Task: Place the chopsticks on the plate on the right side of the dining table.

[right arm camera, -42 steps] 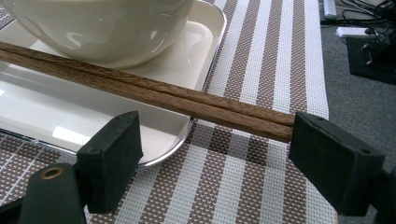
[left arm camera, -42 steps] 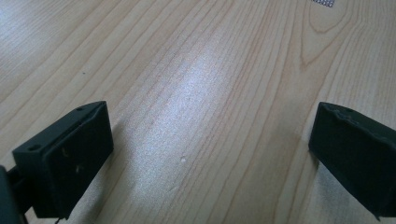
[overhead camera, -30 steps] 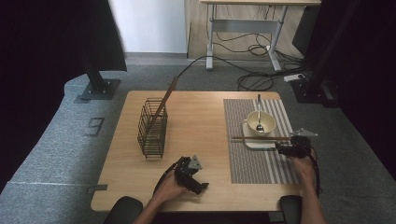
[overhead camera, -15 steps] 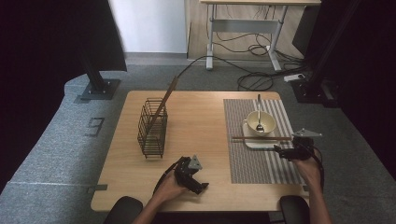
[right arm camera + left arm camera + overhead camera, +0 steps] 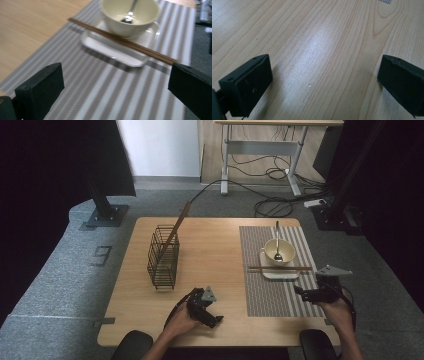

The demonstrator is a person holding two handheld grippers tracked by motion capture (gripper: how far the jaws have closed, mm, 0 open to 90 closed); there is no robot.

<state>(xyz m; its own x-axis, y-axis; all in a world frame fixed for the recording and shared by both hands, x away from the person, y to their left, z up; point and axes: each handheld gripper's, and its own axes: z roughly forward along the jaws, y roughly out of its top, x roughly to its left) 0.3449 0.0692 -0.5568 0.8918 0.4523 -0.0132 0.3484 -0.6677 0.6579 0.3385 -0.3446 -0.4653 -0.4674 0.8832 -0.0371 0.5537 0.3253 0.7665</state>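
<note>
A cream bowl (image 5: 278,252) with a spoon (image 5: 277,242) in it stands on a small white tray (image 5: 270,273) on the striped placemat (image 5: 270,295). A pair of brown chopsticks (image 5: 280,268) lies across the tray's front. My right gripper (image 5: 301,294) hovers open over the mat's near right part, pointing left; its view has the bowl (image 5: 130,15), the tray (image 5: 120,51) and the chopsticks (image 5: 125,42) ahead of its empty jaws (image 5: 115,85). My left gripper (image 5: 214,321) rests low over bare wood near the front edge, open, with nothing between its jaws (image 5: 324,82).
A black wire basket (image 5: 163,256) stands on the left half of the wooden table (image 5: 210,245), with a long brown stick (image 5: 176,227) leaning out of it. Beyond the table are grey floor, cables and a desk frame.
My right gripper has drifted back toward the near right edge of the mat, away from the tray. The left gripper has stayed put.
</note>
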